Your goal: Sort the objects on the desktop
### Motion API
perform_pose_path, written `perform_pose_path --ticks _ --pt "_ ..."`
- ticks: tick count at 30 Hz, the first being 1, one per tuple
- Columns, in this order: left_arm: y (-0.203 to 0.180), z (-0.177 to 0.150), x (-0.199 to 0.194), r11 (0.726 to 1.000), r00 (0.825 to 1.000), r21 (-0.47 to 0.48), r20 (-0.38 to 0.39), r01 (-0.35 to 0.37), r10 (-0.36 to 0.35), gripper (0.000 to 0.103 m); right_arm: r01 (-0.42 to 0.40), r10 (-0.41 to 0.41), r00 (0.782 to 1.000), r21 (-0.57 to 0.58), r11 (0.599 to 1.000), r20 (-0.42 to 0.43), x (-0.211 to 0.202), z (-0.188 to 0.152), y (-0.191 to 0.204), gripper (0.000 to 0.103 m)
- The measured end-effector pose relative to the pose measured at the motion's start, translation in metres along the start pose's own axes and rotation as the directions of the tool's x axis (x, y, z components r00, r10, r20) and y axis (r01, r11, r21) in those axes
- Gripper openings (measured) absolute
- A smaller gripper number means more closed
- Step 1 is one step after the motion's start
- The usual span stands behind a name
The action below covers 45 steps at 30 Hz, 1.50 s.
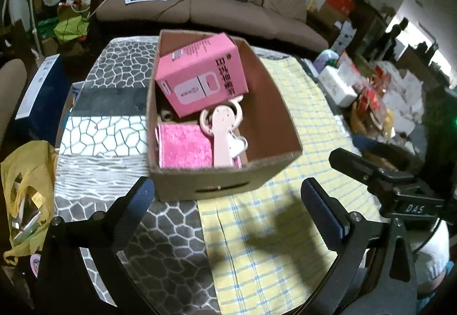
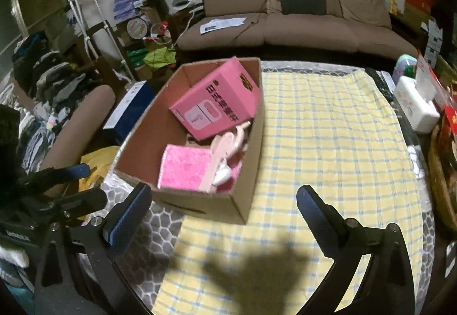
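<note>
A cardboard box [image 1: 274,103] [image 2: 245,172] stands on the table. Inside it a pink carton [image 1: 200,75] [image 2: 214,103] leans tilted, above a pink fuzzy cloth [image 1: 182,146] [image 2: 182,169] and a pale pink handled toy [image 1: 224,129] [image 2: 220,155]. My left gripper [image 1: 228,195] hovers in front of the box's near wall, jaws wide open with nothing between them. My right gripper [image 2: 222,197] is open too, empty, over the box's near corner and the yellow checked cloth [image 2: 328,129] [image 1: 285,229]. The right gripper's body shows at the right edge of the left wrist view.
A grey patterned mat [image 1: 108,86] lies left of the box. A yellow bag [image 1: 25,172] sits at the table's left edge. A white tissue box [image 2: 414,106] and cluttered items stand to the right. A brown sofa [image 2: 300,15] is behind the table.
</note>
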<state>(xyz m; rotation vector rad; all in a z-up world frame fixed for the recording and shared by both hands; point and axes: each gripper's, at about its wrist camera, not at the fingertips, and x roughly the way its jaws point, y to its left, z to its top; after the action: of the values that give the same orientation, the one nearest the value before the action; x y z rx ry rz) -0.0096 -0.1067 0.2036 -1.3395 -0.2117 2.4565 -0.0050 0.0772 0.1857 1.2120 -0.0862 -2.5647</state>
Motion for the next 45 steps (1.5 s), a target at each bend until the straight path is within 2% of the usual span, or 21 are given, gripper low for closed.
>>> perform_pose_path --ticks 4,12,19,29,45 --pt "-0.013 -0.017 0.011 1.0 1.0 0.006 -0.004 -0.025 0.025 0.103 0.029 -0.029 1.0 -0.004 1.0 0.002 -0.002 -0.017 -0.008 0.103" --pt "-0.039 -0.053 0.032 0.996 0.994 0.013 0.058 -0.09 0.089 0.103 0.079 -0.079 0.997 -0.017 0.997 0.023 0.0 -0.055 -0.029 0.103" --pt "-0.048 -0.08 0.076 0.992 0.991 0.006 0.037 -0.126 0.126 0.103 0.115 -0.115 0.993 -0.017 0.993 0.006 0.022 -0.088 -0.058 0.103" --pt "-0.053 -0.092 0.128 0.981 0.981 -0.025 0.015 -0.193 0.193 0.103 0.117 -0.117 0.992 0.002 0.993 -0.036 0.062 -0.111 -0.087 0.103" --pt "-0.049 -0.094 0.19 0.962 0.964 -0.048 -0.026 -0.267 0.266 0.103 0.184 -0.186 0.979 -0.027 0.983 -0.085 0.108 -0.123 -0.113 0.103"
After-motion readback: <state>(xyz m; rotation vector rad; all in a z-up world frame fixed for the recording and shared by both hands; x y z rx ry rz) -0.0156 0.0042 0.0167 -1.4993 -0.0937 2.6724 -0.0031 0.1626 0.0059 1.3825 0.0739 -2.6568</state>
